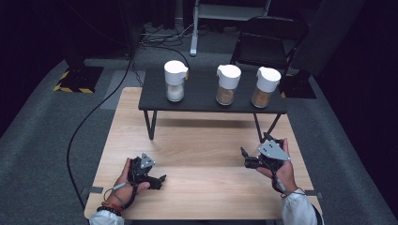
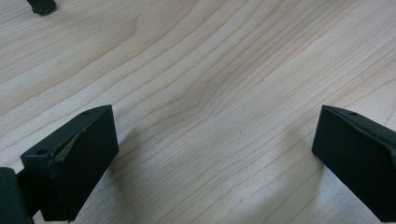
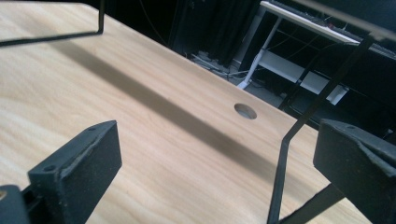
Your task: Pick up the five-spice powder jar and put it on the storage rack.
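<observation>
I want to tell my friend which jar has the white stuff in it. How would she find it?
Look for the small dark shelf that stands on the far part of the wooden table. Three jars with white lids stand in a row on it. The jar with the white filling is the leftmost one, set a little apart; the middle jar and the right jar hold brownish fillings.

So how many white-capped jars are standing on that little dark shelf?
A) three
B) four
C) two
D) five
A: three jars stand in a row on the dark shelf: the left jar, the middle jar and the right jar.
</observation>
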`<state>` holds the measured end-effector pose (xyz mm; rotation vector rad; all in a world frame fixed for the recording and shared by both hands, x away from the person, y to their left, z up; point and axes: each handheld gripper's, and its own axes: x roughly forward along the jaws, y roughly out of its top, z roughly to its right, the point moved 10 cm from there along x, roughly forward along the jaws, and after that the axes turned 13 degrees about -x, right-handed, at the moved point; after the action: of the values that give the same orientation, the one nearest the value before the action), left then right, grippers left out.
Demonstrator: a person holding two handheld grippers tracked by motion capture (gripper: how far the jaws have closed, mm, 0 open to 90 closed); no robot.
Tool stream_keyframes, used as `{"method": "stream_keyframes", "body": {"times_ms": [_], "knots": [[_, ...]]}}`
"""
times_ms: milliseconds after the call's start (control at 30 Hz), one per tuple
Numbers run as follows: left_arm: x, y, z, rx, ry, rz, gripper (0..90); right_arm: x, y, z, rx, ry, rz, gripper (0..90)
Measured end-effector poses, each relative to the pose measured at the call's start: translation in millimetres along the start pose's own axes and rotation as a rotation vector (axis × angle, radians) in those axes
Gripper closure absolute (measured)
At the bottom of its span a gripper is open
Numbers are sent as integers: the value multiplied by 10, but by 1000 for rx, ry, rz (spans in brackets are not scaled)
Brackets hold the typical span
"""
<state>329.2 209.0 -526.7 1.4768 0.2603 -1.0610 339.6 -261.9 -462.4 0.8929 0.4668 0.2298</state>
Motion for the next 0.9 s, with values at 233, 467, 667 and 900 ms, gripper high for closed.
{"method": "stream_keyframes", "body": {"times_ms": [233, 467, 667, 900], "knots": [[0, -1, 1, -2, 0, 0, 1, -20, -94, -42, -23, 25, -33, 7], [0, 0, 0, 1, 0, 0, 1, -32, -203, -80, -37, 65, -79, 7], [0, -1, 1, -2, 0, 0, 1, -35, -325, -175, -73, 115, -132, 7], [0, -1, 1, -2, 0, 0, 1, -37, -431, -262, -97, 155, -173, 9]]}}
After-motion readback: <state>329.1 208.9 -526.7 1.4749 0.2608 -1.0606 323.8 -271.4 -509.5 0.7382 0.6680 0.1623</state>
